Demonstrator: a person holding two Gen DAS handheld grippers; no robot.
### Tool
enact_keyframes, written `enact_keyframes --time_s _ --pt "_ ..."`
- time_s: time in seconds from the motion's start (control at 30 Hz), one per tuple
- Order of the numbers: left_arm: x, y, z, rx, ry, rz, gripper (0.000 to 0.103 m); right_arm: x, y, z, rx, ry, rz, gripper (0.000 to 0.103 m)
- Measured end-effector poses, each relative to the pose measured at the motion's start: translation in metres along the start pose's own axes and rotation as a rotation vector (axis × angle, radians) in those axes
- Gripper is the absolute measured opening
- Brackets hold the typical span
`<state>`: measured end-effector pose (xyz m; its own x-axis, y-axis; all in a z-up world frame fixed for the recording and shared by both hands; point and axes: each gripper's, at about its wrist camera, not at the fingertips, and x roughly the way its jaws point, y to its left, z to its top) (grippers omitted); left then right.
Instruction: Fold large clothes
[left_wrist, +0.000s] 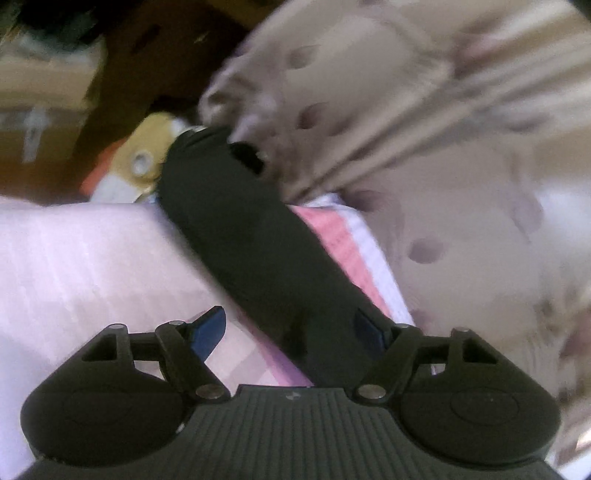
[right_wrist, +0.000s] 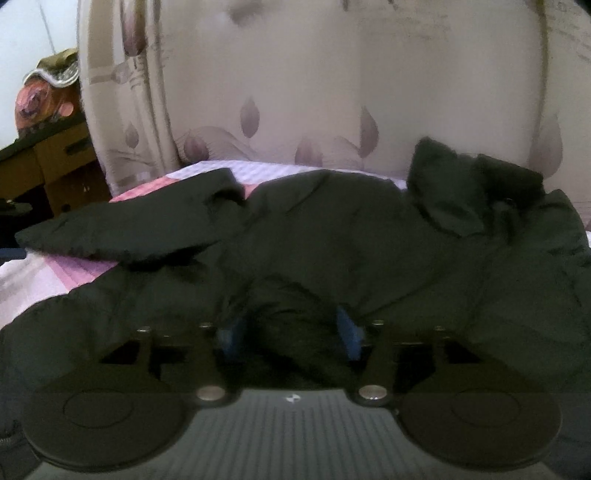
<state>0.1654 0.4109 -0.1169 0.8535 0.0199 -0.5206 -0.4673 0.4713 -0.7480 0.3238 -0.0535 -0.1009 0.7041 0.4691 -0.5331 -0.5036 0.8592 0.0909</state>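
A large dark jacket lies spread on a pink and white striped bed cover, collar at the far right, one sleeve stretched left. My right gripper sits low over the jacket's near edge, its blue pads apart with a fold of dark cloth between them. In the left wrist view a dark sleeve runs from between my left gripper's blue pads up toward the curtain. The left jaws stand wide apart; the sleeve lies against the right pad. The view is blurred.
A beige curtain with purple leaf prints hangs behind the bed and drapes to the right in the left wrist view. Cardboard boxes and a soft toy stand off the bed's left side.
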Motion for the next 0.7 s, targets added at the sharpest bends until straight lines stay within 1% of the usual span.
enact_keyframes --time_s 0.07,0.17,0.23,0.27,0.3,0.33,0.37,0.4,0.43,0.5,0.57,0.63,0.7 --pt "0.007 0.011 0.011 -0.032 -0.005 -0.045 0.074 0.001 0.004 0.0 -0.018 0.005 -0.012 0.058" --pt "0.013 0.011 0.021 -0.037 -0.009 -0.052 0.074 0.001 0.003 -0.002 -0.018 0.003 -0.012 0.06" --pt "0.019 0.005 0.022 -0.02 -0.013 -0.045 0.073 0.001 0.002 -0.002 -0.012 0.001 -0.012 0.064" --pt "0.022 0.003 0.022 -0.018 -0.017 -0.045 0.069 0.001 0.002 -0.002 -0.011 0.0 -0.01 0.068" --pt "0.025 0.001 0.021 -0.009 -0.017 -0.041 0.058 0.001 0.003 -0.002 -0.013 -0.001 -0.01 0.073" --pt "0.031 -0.002 0.021 0.007 -0.011 -0.033 0.046 0.001 0.004 -0.002 -0.016 -0.001 -0.011 0.075" --pt "0.036 -0.003 0.022 0.017 0.002 -0.029 0.015 0.001 0.004 -0.002 -0.02 0.0 -0.012 0.077" --pt "0.043 -0.004 0.023 0.027 0.01 -0.024 0.005 0.001 0.005 -0.002 -0.021 0.0 -0.012 0.077" --pt "0.046 -0.006 0.024 0.043 0.003 -0.012 0.005 0.001 0.004 -0.002 -0.02 0.0 -0.012 0.077" --pt "0.044 -0.017 0.023 0.095 -0.037 -0.001 0.005 0.0 0.003 -0.002 -0.006 -0.008 -0.016 0.077" --pt "0.035 -0.038 0.022 0.121 -0.083 -0.019 0.005 -0.004 -0.003 -0.004 0.044 -0.041 -0.035 0.077" --pt "0.02 -0.069 0.018 0.145 -0.118 -0.089 0.005 -0.012 -0.017 -0.006 0.144 -0.095 -0.051 0.077" --pt "0.005 -0.107 0.009 0.211 -0.141 -0.151 0.005 -0.02 -0.033 -0.01 0.259 -0.143 -0.057 0.077"
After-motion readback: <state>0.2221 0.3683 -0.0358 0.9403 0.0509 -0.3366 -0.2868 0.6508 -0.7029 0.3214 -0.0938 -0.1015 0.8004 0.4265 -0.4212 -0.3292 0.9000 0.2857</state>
